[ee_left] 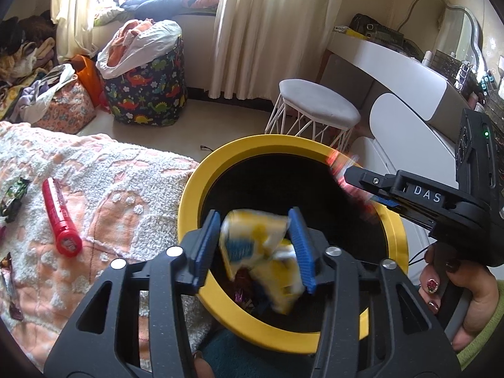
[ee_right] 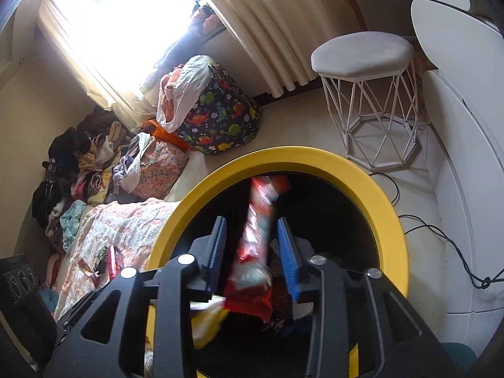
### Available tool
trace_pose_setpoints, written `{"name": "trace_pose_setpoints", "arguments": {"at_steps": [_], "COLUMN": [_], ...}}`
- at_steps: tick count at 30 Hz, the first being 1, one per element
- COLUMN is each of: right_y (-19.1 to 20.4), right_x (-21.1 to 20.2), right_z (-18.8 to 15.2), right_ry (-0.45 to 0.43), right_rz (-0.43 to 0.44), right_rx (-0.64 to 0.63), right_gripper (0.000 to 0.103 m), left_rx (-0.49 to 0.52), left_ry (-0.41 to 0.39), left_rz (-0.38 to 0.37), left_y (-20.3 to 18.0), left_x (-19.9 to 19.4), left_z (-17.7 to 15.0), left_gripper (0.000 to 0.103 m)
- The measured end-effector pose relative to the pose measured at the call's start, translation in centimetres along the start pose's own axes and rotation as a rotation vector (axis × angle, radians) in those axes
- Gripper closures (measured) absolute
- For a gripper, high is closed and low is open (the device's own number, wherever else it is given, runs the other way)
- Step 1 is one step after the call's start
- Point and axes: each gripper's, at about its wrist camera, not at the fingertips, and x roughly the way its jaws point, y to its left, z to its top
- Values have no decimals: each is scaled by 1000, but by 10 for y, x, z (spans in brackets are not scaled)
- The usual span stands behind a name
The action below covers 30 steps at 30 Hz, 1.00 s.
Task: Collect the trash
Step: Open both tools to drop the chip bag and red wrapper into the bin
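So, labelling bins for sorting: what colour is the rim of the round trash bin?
Yellow rim around a black inside; the right wrist view shows it best.

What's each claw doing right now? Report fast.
Left claw: open, blurred yellow-and-white wrapper dropping between its pads.
Right claw: open, blurred red wrapper falling free.

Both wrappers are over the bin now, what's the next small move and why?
Probably open both jaws wider. The yellow wrapper and the red wrapper look blurred and loose between the pads, right above the yellow bin. Next, reach for the red tube on the blanket.
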Motion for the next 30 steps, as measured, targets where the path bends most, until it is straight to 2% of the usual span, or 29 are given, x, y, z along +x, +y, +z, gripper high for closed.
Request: {"name": "trace_pose_setpoints", "arguments": {"at_steps": [1,3,4,6,8,14,17,30], "right_y": [0,-1,0,0,1,10,16,49], "right_x": [0,0,0,0,-1,-3,-4,-9], "right_z": [0,-1,-1,-1,-1,-1,-1,-10], "right_ry": [1,-2,-3,-3,-8,-28,-37,-54], "right_rz": [-1,-1,-1,-2,-4,-4,-1,45], "right_rx": [-1,0,0,-9,-16,-39,-55,-137], "right_gripper": [67,61,58,56,52,40,38,37], "left_rx": [0,-9,-14,-21,-29,-65,-75,-133], "left_ry": [-3,-9,-12,-22,-42,-64,-76,-120], "left_rz": [-2,-4,-5,-5,-1,16,30,102], "left_y": [0,2,2,4,6,16,21,49], "left_x": [-1,-3,-4,-7,-12,-23,-29,-55], "left_z": [0,1,1,2,2,2,0,-2], "left_gripper": [57,42,39,20,11,11,11,11]}}
